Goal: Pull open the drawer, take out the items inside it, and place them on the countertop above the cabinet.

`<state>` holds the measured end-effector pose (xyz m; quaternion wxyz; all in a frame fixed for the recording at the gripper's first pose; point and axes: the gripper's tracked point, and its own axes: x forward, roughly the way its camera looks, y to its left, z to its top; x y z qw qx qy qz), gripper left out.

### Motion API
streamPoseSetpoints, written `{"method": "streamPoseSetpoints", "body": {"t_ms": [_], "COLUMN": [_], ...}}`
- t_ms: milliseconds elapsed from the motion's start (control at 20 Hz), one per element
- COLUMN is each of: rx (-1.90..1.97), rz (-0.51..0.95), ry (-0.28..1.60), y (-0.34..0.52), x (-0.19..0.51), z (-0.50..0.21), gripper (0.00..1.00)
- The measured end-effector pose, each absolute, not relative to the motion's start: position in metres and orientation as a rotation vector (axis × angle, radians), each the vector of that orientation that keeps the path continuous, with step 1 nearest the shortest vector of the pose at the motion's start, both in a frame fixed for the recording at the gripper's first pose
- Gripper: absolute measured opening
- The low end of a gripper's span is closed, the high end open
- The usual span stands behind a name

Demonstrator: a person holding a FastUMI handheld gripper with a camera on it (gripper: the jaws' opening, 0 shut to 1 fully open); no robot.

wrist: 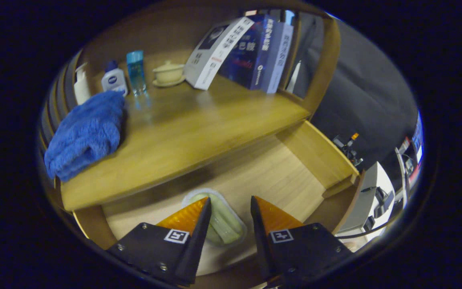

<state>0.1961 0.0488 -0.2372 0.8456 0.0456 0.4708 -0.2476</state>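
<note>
Drawer (279, 168) first: it is standing pulled open below the table (183, 132), its pale wooden floor lying bare except for one item. The table is taking up the upper half of the view, running from about nine o'clock to two o'clock. On it, a blue towel (86, 134) is lying bunched at nine o'clock; a row of books (243, 50) is leaning at one o'clock. Near eleven o'clock a small lidded cup on a saucer (169, 73) is standing beside a clear blue bottle (136, 72), a white and blue bottle (114, 80) and a white bottle (81, 84).

The packet (225, 222), a clear pouch holding pale green pieces, is lying flat on the drawer floor at six o'clock, between the two fingers and partly hidden behind the left one.

The tool (229, 206) is hanging over the packet with its fingers spread apart, gripping nothing; whether the tips are touching the pouch I cannot tell.

By my reading, the opening step is done and the taking-out step is in hand. The next move is likely calling for lowering the tool until the fingers are straddling the pouch, then closing on it. Since the pouch is thin and flat, the fingers will probably need to catch an edge or pinch its raised middle. After that it should be lifted clear of the drawer front and carried up to a free patch of table, toward twelve o'clock.
</note>
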Motion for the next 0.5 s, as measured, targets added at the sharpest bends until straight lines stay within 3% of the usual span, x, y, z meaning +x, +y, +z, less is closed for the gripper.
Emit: {"method": "streamPoseSetpoints", "body": {"t_ms": [500], "rx": [0.258], "rz": [-0.412], "ry": [1.169], "y": [0.06], "x": [0.195], "z": [-0.273], "gripper": [0.59]}}
